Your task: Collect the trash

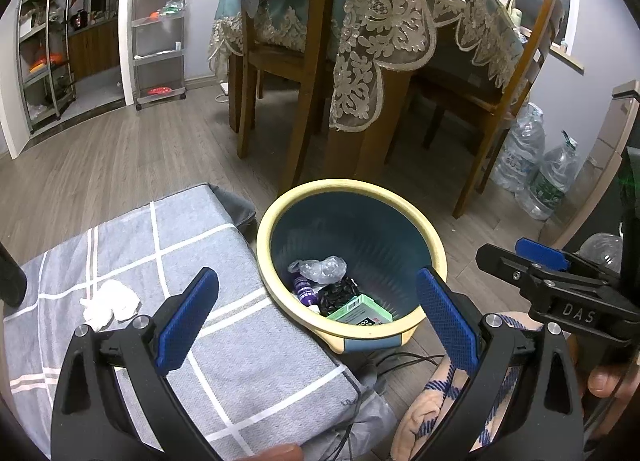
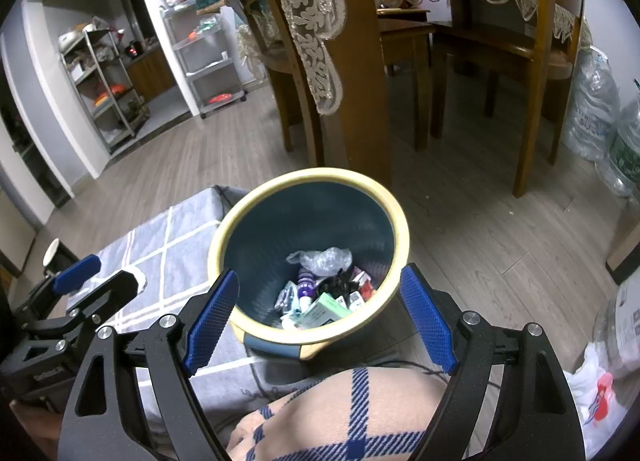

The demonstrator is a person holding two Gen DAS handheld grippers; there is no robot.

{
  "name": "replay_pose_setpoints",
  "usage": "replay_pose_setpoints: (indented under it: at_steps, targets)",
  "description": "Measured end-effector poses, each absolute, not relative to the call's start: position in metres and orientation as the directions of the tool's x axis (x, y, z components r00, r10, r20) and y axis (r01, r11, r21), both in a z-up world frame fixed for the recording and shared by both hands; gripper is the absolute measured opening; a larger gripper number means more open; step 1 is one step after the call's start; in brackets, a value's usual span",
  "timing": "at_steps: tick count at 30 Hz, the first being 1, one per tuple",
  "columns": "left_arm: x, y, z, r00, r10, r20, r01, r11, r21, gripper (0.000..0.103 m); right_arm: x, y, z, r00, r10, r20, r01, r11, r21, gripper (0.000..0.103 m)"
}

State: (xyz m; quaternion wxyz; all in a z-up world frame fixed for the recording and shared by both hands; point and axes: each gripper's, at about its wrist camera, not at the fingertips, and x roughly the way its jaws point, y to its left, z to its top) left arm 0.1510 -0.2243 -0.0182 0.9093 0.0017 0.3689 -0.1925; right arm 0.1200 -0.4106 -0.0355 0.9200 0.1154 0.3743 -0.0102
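"DAS" white letters on right claw [image 1: 500,253] body.

The bin [image 1: 352,261] stands on the floor [image 1: 120,157], touching the right edge of a cushion [image 1: 180,281]. In it lie a bag [image 1: 320,267], a box [image 1: 360,311] and a tube [image 1: 302,289]. A tissue [image 1: 110,303] lies on the cushion. Behind the bin stand a table [image 1: 400,41] and chairs [image 1: 280,61]; bottles [image 1: 536,165] stand to the right.

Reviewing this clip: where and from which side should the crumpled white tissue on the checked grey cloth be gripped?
Pinch the tissue across its raised middle, coming straight down from above. It lies loose, low and alone on the flat cloth, so a side approach would likely only push it. The open left gripper is nearest.
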Motion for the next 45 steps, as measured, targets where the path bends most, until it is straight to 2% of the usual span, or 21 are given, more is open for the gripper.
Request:
replay_pose_setpoints:
  at_steps: [45]
  targets:
    - [0.1549,-0.2278,-0.0216,0.657,-0.357,-0.664,0.361,0.922,-0.139,0.097,0.1201,-0.4108,-0.0364,0.718,0.069,-0.692,0.106,0.973,0.207,0.083]
